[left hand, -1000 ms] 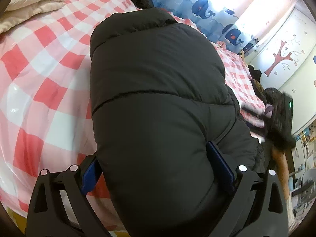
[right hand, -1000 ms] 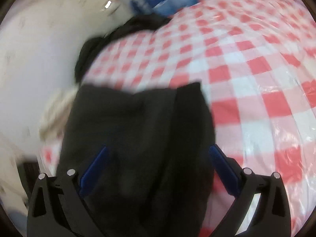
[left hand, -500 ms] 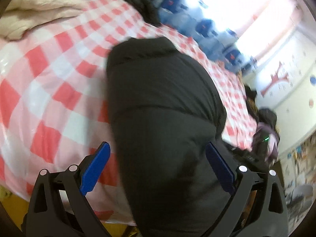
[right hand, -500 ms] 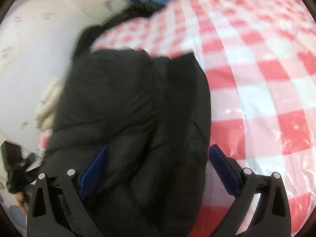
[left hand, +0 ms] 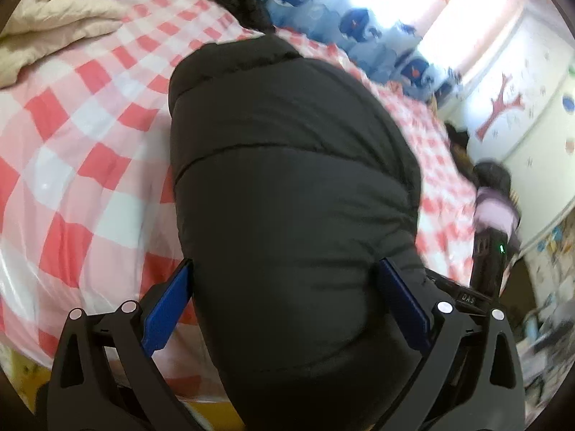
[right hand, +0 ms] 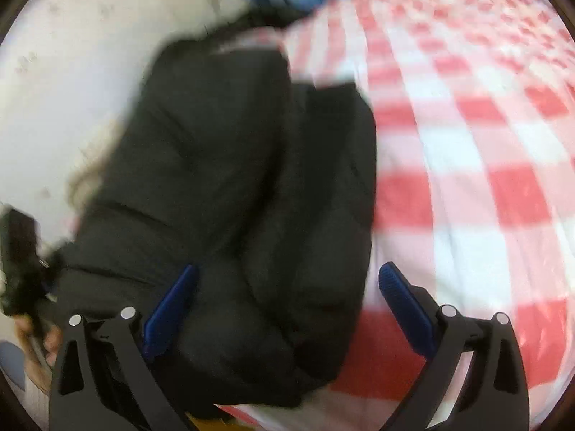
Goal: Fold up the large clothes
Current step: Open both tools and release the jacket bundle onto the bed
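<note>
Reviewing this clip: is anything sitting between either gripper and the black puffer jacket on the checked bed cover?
Nothing visible. The black puffer jacket fills the space between the open fingers of the left gripper, and the right gripper, also open, has the jacket's folded bulk directly ahead. Only the red-and-white checked cover surrounds it.
</note>
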A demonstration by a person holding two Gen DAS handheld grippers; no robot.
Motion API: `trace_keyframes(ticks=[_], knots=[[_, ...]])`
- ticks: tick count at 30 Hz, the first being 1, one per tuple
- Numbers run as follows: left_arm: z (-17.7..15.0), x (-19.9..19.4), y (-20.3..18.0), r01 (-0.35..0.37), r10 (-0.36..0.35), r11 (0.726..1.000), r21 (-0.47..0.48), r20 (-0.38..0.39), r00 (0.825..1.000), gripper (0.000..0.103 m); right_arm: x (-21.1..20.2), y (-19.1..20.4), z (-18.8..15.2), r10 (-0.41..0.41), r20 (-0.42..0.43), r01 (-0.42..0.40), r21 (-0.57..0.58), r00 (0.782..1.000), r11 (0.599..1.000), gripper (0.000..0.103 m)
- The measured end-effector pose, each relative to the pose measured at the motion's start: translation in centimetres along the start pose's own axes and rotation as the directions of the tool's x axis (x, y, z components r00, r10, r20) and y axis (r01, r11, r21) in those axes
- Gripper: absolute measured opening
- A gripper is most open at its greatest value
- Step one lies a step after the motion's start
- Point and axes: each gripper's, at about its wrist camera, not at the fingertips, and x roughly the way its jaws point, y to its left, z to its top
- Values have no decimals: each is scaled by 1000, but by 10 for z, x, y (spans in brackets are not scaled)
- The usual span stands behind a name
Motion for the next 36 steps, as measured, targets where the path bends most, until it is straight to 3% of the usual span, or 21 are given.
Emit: trace_keyframes(ticks=[4, 6, 8, 10, 11, 12, 14, 16, 19, 23, 26, 28, 31, 34, 36], knots=[[-6, 6, 6, 4, -4, 1000, -14, -11, 1000, 95, -3, -1, 8, -32, -20, 32, 11, 999, 999, 96], [-7, 5, 8, 3, -3, 1000, -13, -9, 1000, 95, -21, 2, 13, -37, 26, 37, 18, 999, 999, 96], [-7, 3, 10, 2, -2, 1000, -13, -5, 1000, 95, -47, 10, 13, 14, 127, -14, 0, 992, 1000, 96], [-7, 0, 9, -6, 6, 1000, 1, 2, 1000, 95, -59, 9, 16, 42, 161, -38, -30, 986, 999, 96], [-7, -1, 8, -15, 15, 1000, 10, 4, 1000, 95, -54, 14, 13, 43, 140, -36, -51, 989, 998, 96], [-8, -1, 7, -22, 22, 1000, 19, 6, 1000, 95, -42, 18, 10, 2, 76, 4, -77, 997, 997, 96], [-8, -1, 5, -28, 28, 999, 31, 3, 1000, 95, -13, 18, 1, -112, -47, 105, -123, 993, 987, 96], [-10, -2, 2, -55, 55, 997, 59, 3, 998, 95, -6, 0, -1, -53, -79, 51, -26, 995, 998, 96], [-11, -3, -4, -92, 91, 990, 110, 12, 996, 95, -40, -3, 13, -37, 47, 37, 3, 998, 999, 96], [-11, -1, -6, -105, 104, 985, 134, 14, 994, 95, -80, 17, 69, -13, 247, 22, -35, 969, 999, 96], [-12, -1, -9, -112, 111, 984, 135, 18, 994, 95, -76, 34, 115, 21, 299, 0, -70, 954, 998, 96], [-13, -1, -9, -114, 113, 985, 133, 18, 993, 95, -41, 32, 151, -24, 256, 40, -57, 966, 998, 96], [-12, -1, -7, -99, 97, 987, 124, 22, 995, 95, 35, -1, 169, -125, 124, 125, 12, 984, 992, 96], [-9, 2, -10, -58, 57, 992, 110, 18, 998, 95, 79, -41, 149, -89, 39, 83, 128, 995, 988, 97], [-8, 6, -15, -81, 80, 988, 131, 11, 997, 95, 74, -42, 147, -93, 30, 88, 144, 995, 986, 97]])
